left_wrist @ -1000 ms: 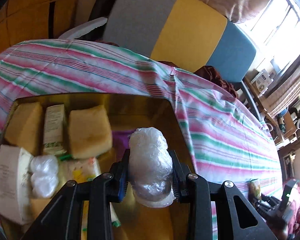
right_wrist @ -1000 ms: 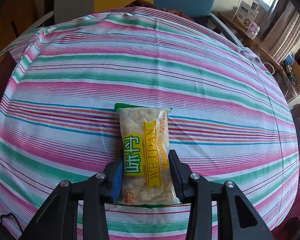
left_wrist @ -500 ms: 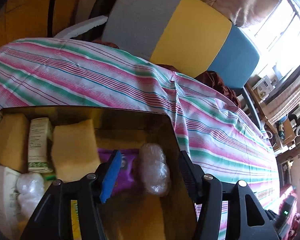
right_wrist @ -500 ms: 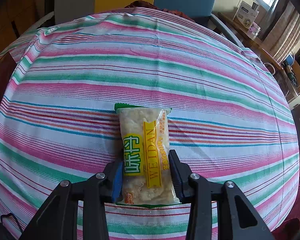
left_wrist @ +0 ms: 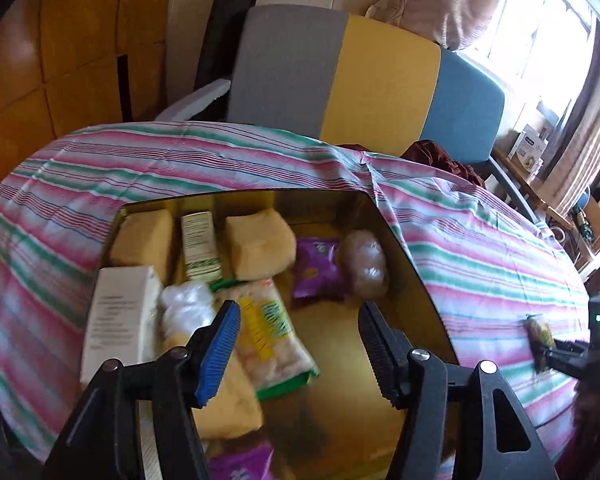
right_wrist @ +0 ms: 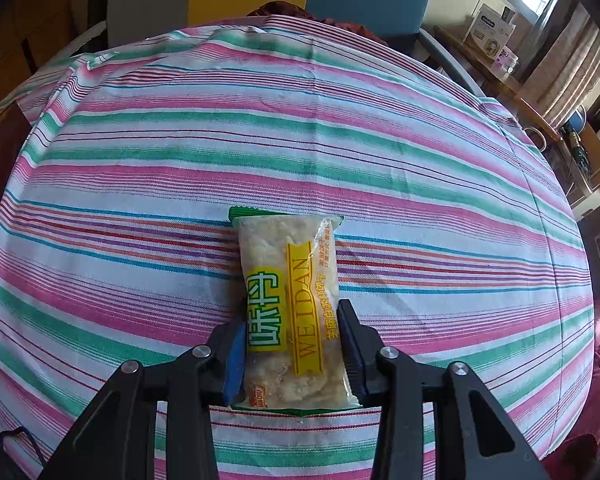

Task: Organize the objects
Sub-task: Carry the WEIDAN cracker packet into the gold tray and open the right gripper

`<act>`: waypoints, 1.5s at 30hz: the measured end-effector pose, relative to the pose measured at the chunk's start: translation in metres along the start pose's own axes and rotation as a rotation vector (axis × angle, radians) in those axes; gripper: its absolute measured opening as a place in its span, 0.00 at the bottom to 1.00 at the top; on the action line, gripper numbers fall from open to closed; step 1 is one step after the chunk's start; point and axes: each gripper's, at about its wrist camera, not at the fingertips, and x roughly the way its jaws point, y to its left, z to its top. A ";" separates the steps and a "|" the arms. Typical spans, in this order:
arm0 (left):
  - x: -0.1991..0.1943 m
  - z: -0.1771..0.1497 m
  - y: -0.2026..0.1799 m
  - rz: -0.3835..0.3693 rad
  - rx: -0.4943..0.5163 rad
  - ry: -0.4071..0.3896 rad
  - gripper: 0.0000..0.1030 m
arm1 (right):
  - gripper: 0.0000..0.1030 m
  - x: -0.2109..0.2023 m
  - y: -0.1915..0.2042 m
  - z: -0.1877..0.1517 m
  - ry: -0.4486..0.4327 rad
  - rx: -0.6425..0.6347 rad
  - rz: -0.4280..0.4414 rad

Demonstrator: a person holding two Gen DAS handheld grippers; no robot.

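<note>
Judging by the gold box, most snacks are packed: my left hand-held gripper, jaws just opened and empty, hangs over it; the right hand-held gripper clamps the last biscuit packet on the striped worktop

The box is crowded on its left: sponges, cartons and snack packs lie touching. Its right near floor is bare, between the purple pack, the plastic bundle and the right wall. The striped cloth lies clear all round the one packet. A chair blocks the far edge.
</note>
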 end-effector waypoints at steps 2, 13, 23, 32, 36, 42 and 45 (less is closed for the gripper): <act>-0.011 -0.008 0.004 0.021 0.014 -0.017 0.61 | 0.40 -0.001 -0.001 0.001 0.015 0.021 0.005; -0.043 -0.024 0.027 0.055 -0.003 -0.064 0.64 | 0.40 -0.073 0.091 0.034 -0.100 -0.001 0.275; -0.057 -0.030 0.058 0.076 -0.066 -0.086 0.64 | 0.40 -0.123 0.262 0.058 -0.150 -0.280 0.439; -0.062 -0.036 0.085 0.090 -0.126 -0.092 0.66 | 0.40 -0.074 0.333 0.075 -0.046 -0.364 0.389; -0.060 -0.038 0.090 0.090 -0.136 -0.085 0.66 | 0.41 -0.056 0.343 0.075 -0.028 -0.372 0.363; -0.059 -0.039 0.090 0.089 -0.140 -0.084 0.66 | 0.41 -0.068 0.328 0.070 -0.080 -0.340 0.394; -0.059 -0.039 0.086 0.098 -0.126 -0.085 0.68 | 0.41 -0.078 0.325 0.067 -0.118 -0.340 0.397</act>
